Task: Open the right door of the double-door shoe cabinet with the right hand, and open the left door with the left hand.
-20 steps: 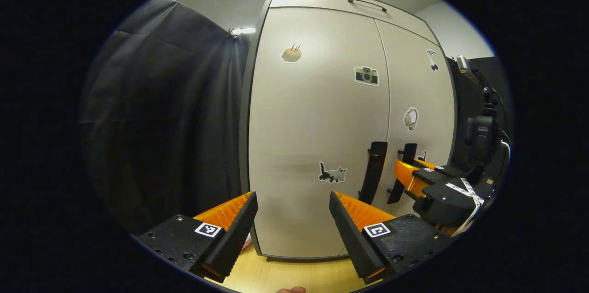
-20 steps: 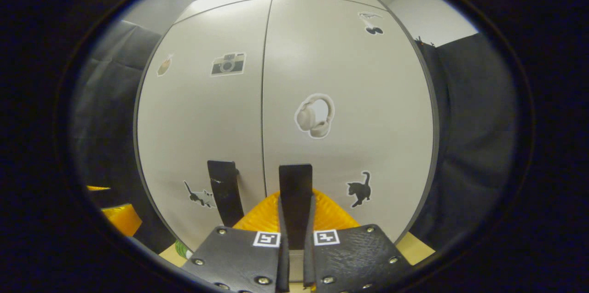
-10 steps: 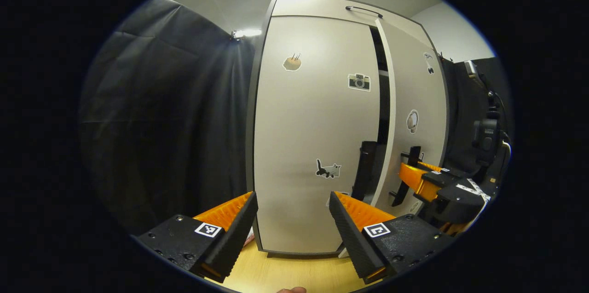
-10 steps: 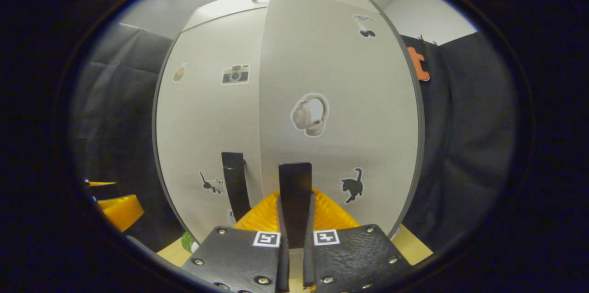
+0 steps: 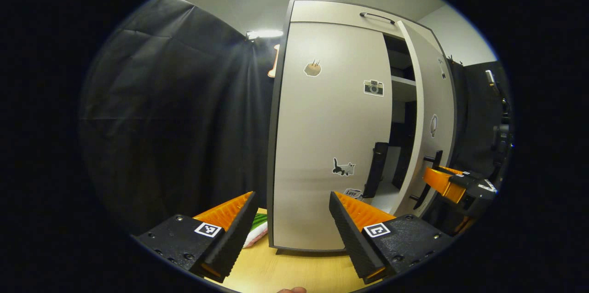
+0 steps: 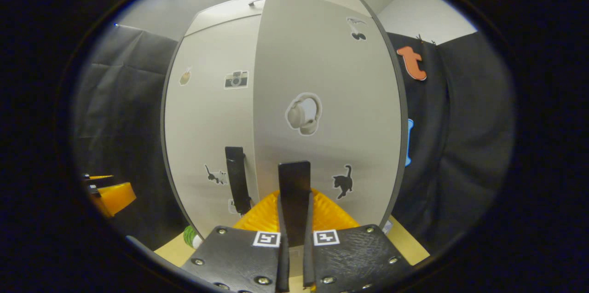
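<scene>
Right gripper [image 6: 294,219]: clamped on the flat black vertical handle of the right door [image 6: 294,187], both fingers pressing its sides; the handle stands straight ahead of the camera, rising between the fingers.
Right door: the pale grey, sticker-dotted right door panel [image 6: 326,77] of the tall double-door shoe cabinet [image 5: 322,12] stands swung partly out, with a dark gap and shelves showing behind its free edge in the left gripper view.
Left gripper [image 5: 292,219]: jaws spread wide, holding nothing; the closed pale grey left door [image 5: 329,127] is ahead of it, apart from the fingers.
Left handle: the matching black bar handle on the left door [image 5: 376,169] sits ahead and off to the right of the left gripper, just beside the gap.
Risk, right side: the handle is slim and smooth, so a pull off the hinge arc would likely slide it out of the pads.
Risk, left side: reaching across could bump the right door's free edge or the right gripper, both close to that handle.
Risk, cabinet: it rests on a light wooden tabletop [image 5: 285,274]; a hard tug might shift it.
</scene>
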`<control>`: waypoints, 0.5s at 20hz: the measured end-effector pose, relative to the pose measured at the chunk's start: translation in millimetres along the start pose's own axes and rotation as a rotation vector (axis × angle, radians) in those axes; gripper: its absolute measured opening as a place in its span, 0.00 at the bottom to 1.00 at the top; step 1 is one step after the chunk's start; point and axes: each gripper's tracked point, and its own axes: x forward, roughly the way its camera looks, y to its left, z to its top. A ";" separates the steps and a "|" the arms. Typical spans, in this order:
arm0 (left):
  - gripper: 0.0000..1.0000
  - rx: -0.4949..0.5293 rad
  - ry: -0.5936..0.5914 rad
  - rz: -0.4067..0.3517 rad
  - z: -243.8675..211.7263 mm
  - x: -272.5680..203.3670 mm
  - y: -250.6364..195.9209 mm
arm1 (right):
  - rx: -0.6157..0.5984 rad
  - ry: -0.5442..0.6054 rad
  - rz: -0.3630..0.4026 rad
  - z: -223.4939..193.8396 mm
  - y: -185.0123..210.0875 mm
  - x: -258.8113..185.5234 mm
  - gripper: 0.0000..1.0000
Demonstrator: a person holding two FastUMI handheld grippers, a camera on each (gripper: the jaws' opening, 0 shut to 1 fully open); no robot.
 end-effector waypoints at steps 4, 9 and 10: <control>0.96 -0.010 0.007 -0.003 -2.5 -1.2 -0.8 | 0.003 0.003 -0.009 0.1 -4.7 -8.2 0.12; 0.96 -0.005 0.021 -0.035 -6.7 3.0 -14.0 | 0.008 0.007 -0.012 0.3 -12.8 -20.9 0.12; 0.96 -0.003 0.023 -0.042 -7.5 3.7 -16.2 | 0.009 0.008 -0.015 0.3 -14.2 -22.6 0.12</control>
